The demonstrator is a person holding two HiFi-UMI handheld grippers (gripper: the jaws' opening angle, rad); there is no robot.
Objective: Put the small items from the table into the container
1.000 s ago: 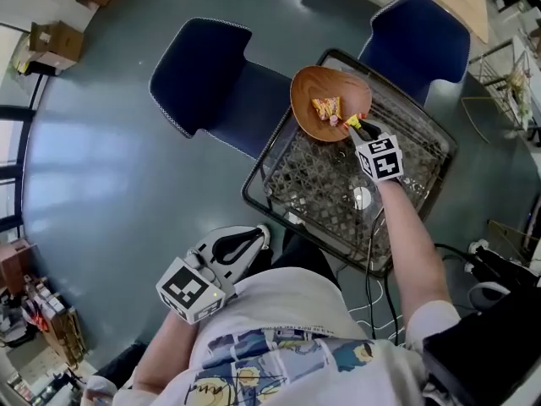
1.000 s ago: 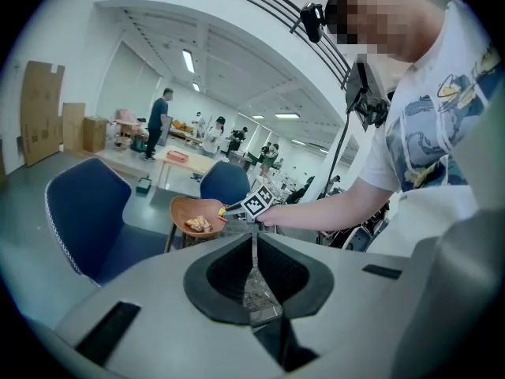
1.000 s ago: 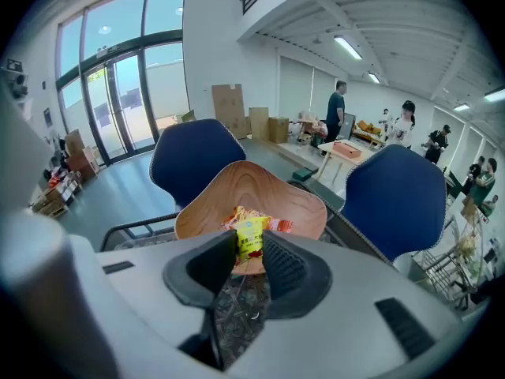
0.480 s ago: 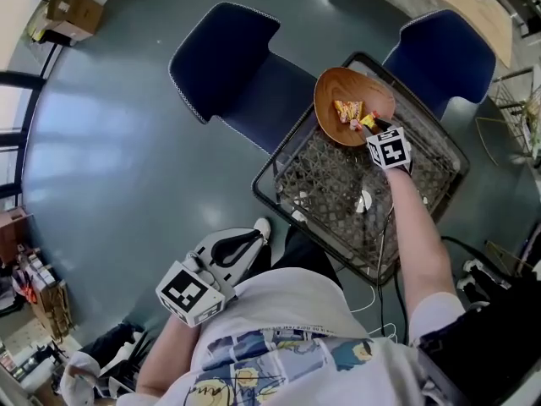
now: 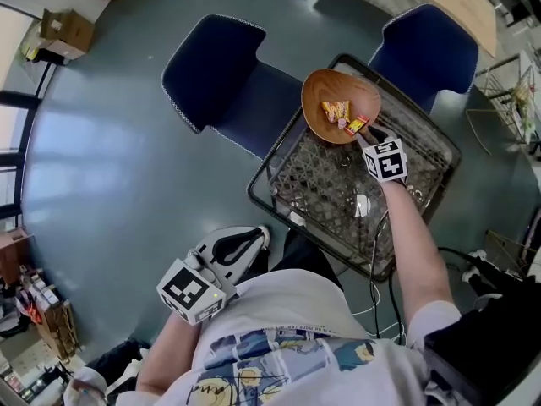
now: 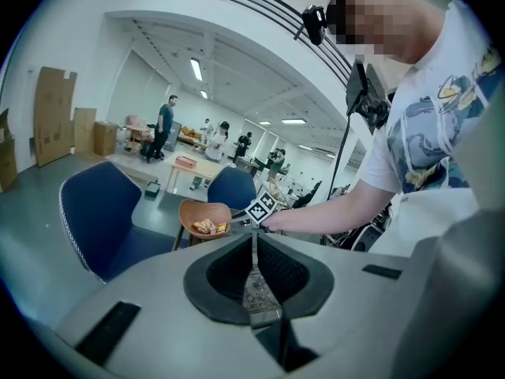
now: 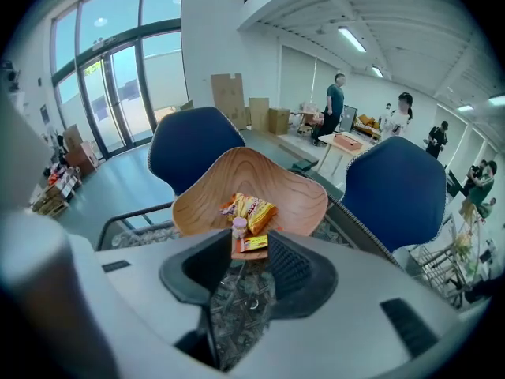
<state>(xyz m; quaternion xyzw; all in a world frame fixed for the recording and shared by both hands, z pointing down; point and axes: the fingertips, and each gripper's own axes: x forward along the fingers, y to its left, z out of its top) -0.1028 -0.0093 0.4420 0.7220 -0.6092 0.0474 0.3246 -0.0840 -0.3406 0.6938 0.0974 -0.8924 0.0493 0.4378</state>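
Two blue chairs (image 5: 221,74) stand beyond the mesh-topped surface (image 5: 325,189). The wooden bowl (image 5: 324,87), which we take to be the container, sits at the far corner of that surface, close to its edge.

The right gripper (image 5: 363,137) points down at the bowl's near rim. Its jaws are spread and opening, and no pad presses on anything. The small red-and-yellow packet (image 7: 250,244) lies just beyond the jaw tips on the bowl's near slope, beside a pink sweet (image 7: 238,227) and the orange wrappers (image 7: 251,209). We judge this item delivered. The left gripper (image 5: 256,238) hangs near the person's torso, well apart from the surface, with its jaws pressed together on nothing.

Hazards from here:

1. The packet rests low on the near slope. A jaw drawn away along the rim could drag it over the edge.
2. The bowl stands near the surface's edge. A knock from the gripper could tip it or slide it off.
3. A pale round thing (image 5: 362,201) shows at the mesh. We cannot tell whether it lies on the surface or under it, so a remaining item could be overlooked.
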